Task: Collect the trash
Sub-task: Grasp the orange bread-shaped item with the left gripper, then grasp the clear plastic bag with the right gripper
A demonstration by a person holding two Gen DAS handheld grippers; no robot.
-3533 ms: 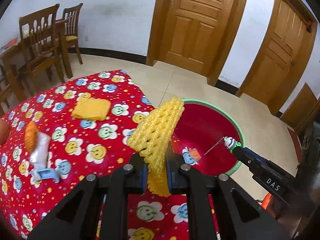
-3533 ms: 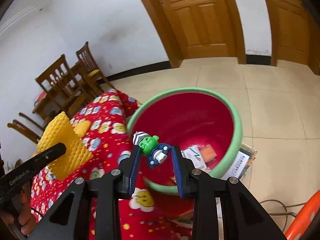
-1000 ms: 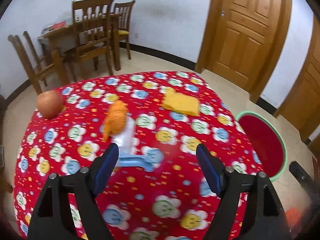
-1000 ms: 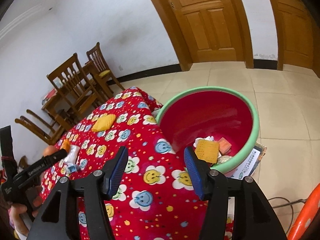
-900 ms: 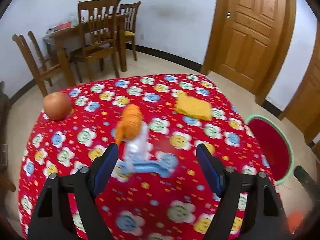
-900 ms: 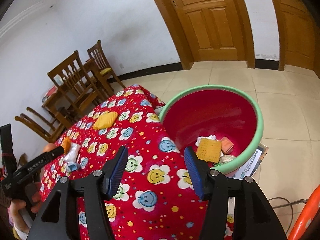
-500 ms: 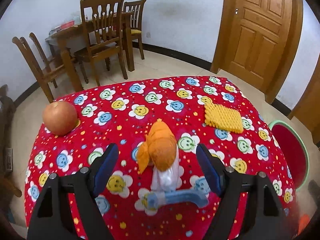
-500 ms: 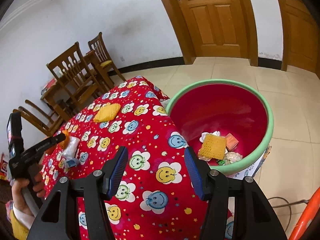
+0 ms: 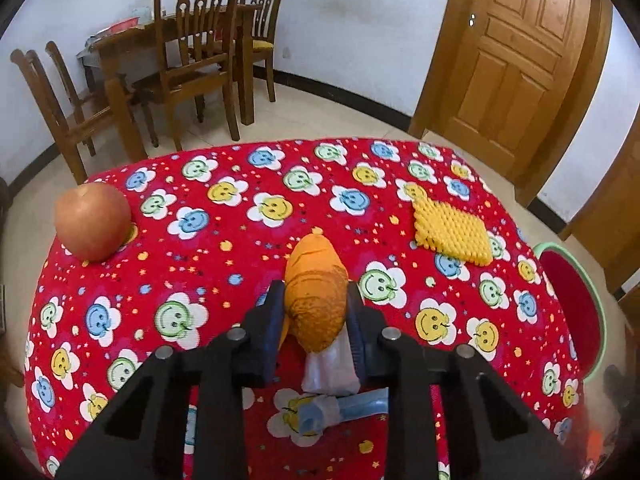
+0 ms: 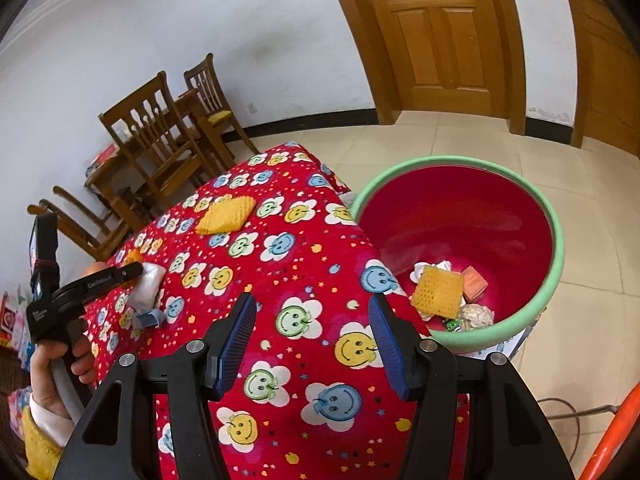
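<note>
Left gripper (image 9: 316,308) has just been closing, and its blue pads now pinch the orange wad (image 9: 316,300) from both sides, where half a second ago the jaws stood wide with the wad loose between them. That wad sits on the red cloth (image 9: 192,272) near the middle of the table, joined to a white wrapper (image 9: 330,368), with a blue plastic piece (image 9: 344,410) lying just beyond the fingers' base. By my reading this is the grasp on the next bit of rubbish, with the lift and the carry to the bin (image 10: 556,248) not yet begun. Farther out lie a yellow foam net (image 9: 450,232) toward the bin side and an apple (image 9: 92,226) at the far left edge, both well apart from the wad. Right gripper (image 10: 312,344) hangs spread and empty over the cloth near the bin. Only the left view shows the pads meeting the wad, and it catches just a sliver of the bin. The right view shows the bin's inside, with another yellow net (image 10: 438,292), an orange box and crumpled paper at the bottom, and the hand (image 10: 60,364) on the left tool's handle.
</note>
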